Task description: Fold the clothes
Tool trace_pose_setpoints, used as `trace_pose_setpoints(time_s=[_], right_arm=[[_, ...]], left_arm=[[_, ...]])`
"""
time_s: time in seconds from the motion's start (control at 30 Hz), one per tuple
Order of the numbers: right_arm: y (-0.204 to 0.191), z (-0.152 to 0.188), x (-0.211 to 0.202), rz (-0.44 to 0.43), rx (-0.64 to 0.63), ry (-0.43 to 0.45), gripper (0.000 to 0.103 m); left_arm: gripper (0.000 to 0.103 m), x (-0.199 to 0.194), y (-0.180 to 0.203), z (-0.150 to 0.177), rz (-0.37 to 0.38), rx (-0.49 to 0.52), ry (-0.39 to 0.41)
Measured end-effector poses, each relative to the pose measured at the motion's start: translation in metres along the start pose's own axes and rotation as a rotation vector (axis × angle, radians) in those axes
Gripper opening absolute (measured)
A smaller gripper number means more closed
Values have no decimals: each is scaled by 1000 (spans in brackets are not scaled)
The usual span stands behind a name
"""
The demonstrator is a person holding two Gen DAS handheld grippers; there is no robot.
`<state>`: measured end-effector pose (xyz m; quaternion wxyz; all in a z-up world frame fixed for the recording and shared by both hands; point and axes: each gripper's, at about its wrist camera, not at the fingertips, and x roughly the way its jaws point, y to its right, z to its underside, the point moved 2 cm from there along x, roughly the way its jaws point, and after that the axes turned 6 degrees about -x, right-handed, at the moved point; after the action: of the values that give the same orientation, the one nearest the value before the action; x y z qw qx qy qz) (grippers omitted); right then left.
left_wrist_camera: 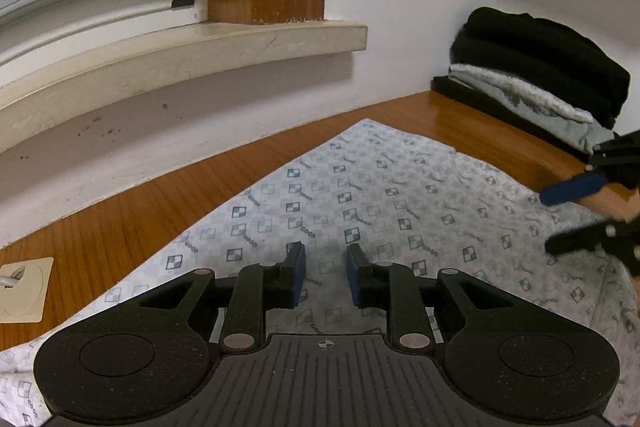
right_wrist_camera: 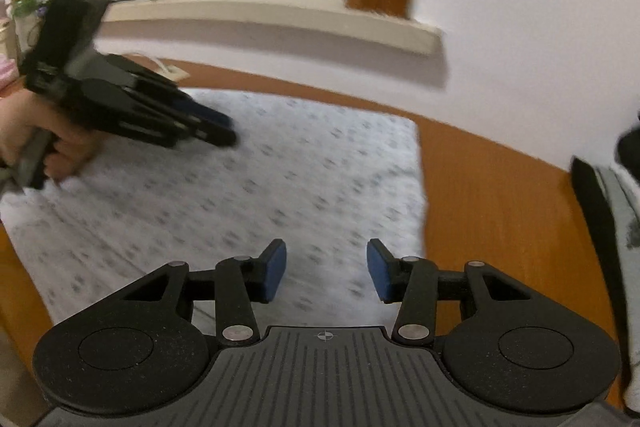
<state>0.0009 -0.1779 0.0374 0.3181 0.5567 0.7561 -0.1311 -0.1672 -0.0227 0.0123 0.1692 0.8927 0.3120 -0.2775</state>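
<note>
Both tongs hung empty, left gripper (left_wrist_camera: 326, 273) narrowly parted, right gripper (right_wrist_camera: 326, 269) wider, above the patterned cloth (left_wrist_camera: 360, 195) lying flat across mid-frame on the wooden table (left_wrist_camera: 120, 211); judged light, limp, non-fragile, best pinched at a corner or edge.

A patterned garment (left_wrist_camera: 360, 195) lies spread flat on the wooden table (left_wrist_camera: 120, 211), which runs up to the wall under a window sill (left_wrist_camera: 180, 55). A stack of folded clothes (left_wrist_camera: 540, 75) sits on the table to the garment's right, near the wall corner. The left gripper (left_wrist_camera: 326, 275) and right gripper (right_wrist_camera: 326, 269) both hover over the garment, left of the stack.
</note>
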Motion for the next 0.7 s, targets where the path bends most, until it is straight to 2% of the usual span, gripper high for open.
trace_pose_setpoints(time_s=[0.13,0.23,0.43,0.7], right_arm=[[-22,-8,8,-45,9,19,46],[-30,0,12,-38,-9,-9,46],[-11,13,9,-80,102,17,49],[-25,8,1,-42,91,11,49]], left_arm=[[25,0,-1,0,5,-6,1],[26,0,-1,0,12,-10,1],[27,0,-1,1,14,-11,1],[27,0,0,1,10,-9,1]])
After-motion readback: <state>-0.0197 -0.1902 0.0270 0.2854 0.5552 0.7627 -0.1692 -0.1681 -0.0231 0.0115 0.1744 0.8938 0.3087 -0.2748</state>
